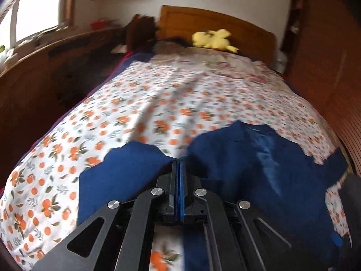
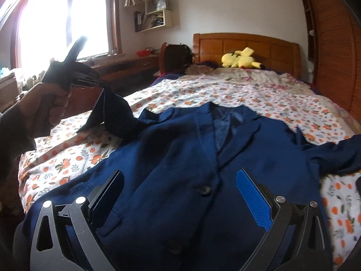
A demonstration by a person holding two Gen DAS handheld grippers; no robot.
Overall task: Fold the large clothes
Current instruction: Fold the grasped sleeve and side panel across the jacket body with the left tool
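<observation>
Bed (image 2: 259, 99) carries the blue jacket (image 2: 180, 158), still unfolded. Left gripper (image 2: 94, 82) fingers clenched on its sleeve (image 2: 117, 113), raised; right gripper (image 2: 180, 194) fingers released above the front.

A bedspread (image 2: 248, 94) printed with oranges and leaves covers the bed, running from the near edge to the wooden headboard (image 2: 246, 45) at the far end. A yellow plush toy (image 2: 239, 59) lies on the bed just in front of the headboard, and a dark wooden chair back (image 2: 176, 55) stands to the left of it. A bright window (image 2: 63, 20) fills the far left wall above a long wooden desk (image 2: 126, 64), white wall shelves (image 2: 158, 11) hang to its right, and a tall brown wardrobe (image 2: 334, 45) lines the right side.
</observation>
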